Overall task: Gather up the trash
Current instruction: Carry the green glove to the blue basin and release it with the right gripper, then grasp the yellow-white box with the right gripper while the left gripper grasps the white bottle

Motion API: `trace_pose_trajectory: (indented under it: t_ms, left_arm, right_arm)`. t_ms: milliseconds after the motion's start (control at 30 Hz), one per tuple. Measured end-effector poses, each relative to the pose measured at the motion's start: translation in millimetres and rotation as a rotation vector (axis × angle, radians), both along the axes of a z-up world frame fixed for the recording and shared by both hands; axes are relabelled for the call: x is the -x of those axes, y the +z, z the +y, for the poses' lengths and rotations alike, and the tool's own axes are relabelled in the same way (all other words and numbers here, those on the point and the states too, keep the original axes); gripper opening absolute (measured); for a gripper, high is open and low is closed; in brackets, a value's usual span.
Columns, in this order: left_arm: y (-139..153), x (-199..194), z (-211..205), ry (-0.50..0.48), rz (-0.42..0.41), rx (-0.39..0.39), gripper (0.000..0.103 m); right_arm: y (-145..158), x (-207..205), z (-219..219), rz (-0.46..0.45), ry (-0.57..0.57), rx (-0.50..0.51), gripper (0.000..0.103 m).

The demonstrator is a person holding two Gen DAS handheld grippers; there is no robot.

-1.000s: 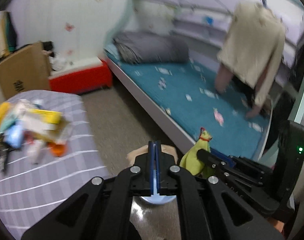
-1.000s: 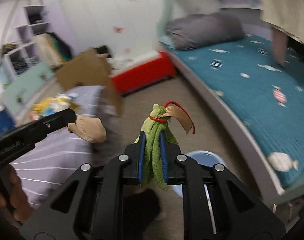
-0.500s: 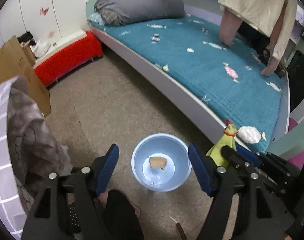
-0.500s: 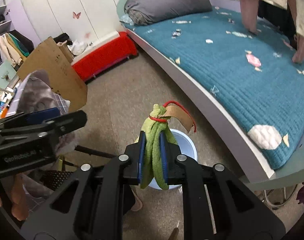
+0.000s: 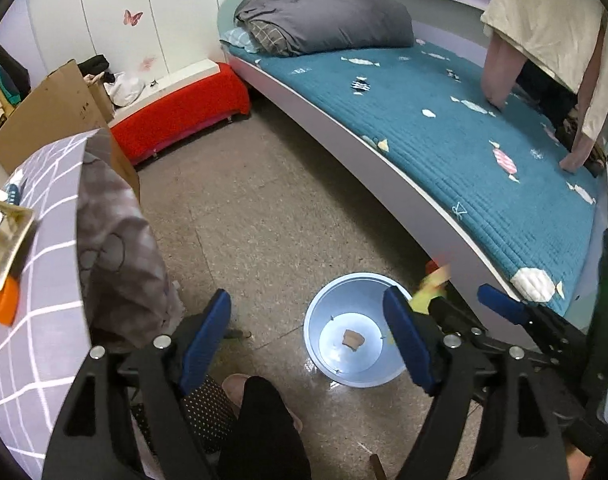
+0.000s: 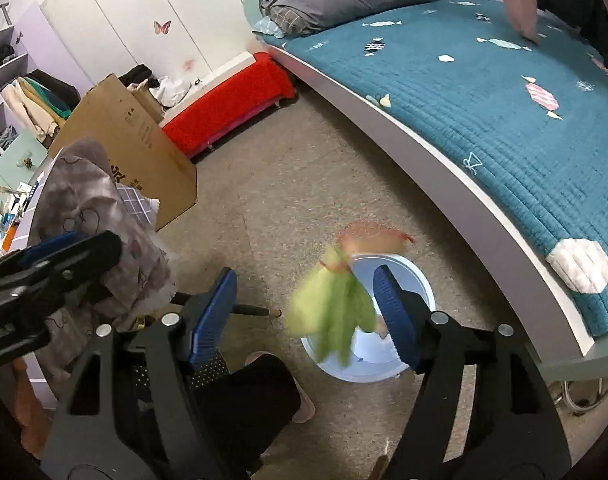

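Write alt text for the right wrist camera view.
The open right gripper has just released a blurred green cloth bundle above a round pale blue plastic bin on the speckled floor, beside a teal quilted bed.

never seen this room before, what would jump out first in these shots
A blurred green cloth between the open fingers of the right tool, whose jaws have just been opening, above a pale blue bowl on the floor. A brown scrap lies in that bowl. The teal bed curves along the right side.

Black left gripper [image 5: 306,336], blue pads, silver screws, possibly black trousers
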State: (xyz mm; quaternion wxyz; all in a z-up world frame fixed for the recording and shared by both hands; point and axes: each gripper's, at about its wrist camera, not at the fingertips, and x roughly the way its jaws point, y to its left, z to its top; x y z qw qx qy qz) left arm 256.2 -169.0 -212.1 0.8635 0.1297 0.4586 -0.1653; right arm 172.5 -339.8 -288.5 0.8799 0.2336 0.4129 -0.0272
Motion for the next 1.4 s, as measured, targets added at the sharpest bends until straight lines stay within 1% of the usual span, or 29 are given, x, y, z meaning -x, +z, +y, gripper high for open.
trace_pose_trajectory:
  t_ms: [100,200,333,400,500,600,667,833,967,1100,1167,1300,1367,1400]
  left_arm:
    - [8,4,6,0.009,-0.011,0.011,0.077]
    - [21,14,13,0.013,-0.031,0.039,0.077]
    - [40,32,23,-0.009,-0.072,0.084,0.077]
    - [53,42,32,-0.007,-0.095,0.113,0.077]
    - [76,58,54,0.011,-0.144,0.162,0.077]
    - [96,68,79,0.035,-0.193,0.184,0.077]
    - [108,73,103,0.073,-0.228,0.193,0.078]
    - [124,72,165,0.188,-0.263,0.204,0.080]
    - [127,61,219,0.291,-0.250,0.220,0.080]
    - [129,47,266,0.401,-0.242,0.248,0.080]
    - [131,42,283,0.433,-0.244,0.268,0.080]
    - [133,35,300,0.462,-0.253,0.272,0.080]
    - [133,30,302,0.460,-0.252,0.270,0.080]
    - [132,29,303,0.459,-0.250,0.270,0.080]
  right_arm:
    - [6,6,3,-0.001,-0.004,0.011,0.070]
    - [18,14,7,-0.018,-0.013,0.015,0.070]
    - [49,28,15,-0.077,-0.016,0.029,0.070]
    - [70,36,23,-0.120,-0.004,0.040,0.070]
    - [98,45,41,-0.186,0.031,0.043,0.071]
    - [118,50,62,-0.236,0.083,0.038,0.071]
    - [129,49,80,-0.267,0.126,0.022,0.071]
    - [145,31,131,-0.298,0.251,-0.033,0.071]
    - [151,7,170,-0.302,0.334,-0.071,0.071]
    - [154,-19,198,-0.298,0.379,-0.109,0.071]
    - [156,-33,208,-0.298,0.396,-0.134,0.071]
    - [156,-56,220,-0.288,0.425,-0.203,0.070]
    - [153,-69,226,-0.269,0.442,-0.225,0.065]
    - [151,-74,226,-0.261,0.448,-0.237,0.065]
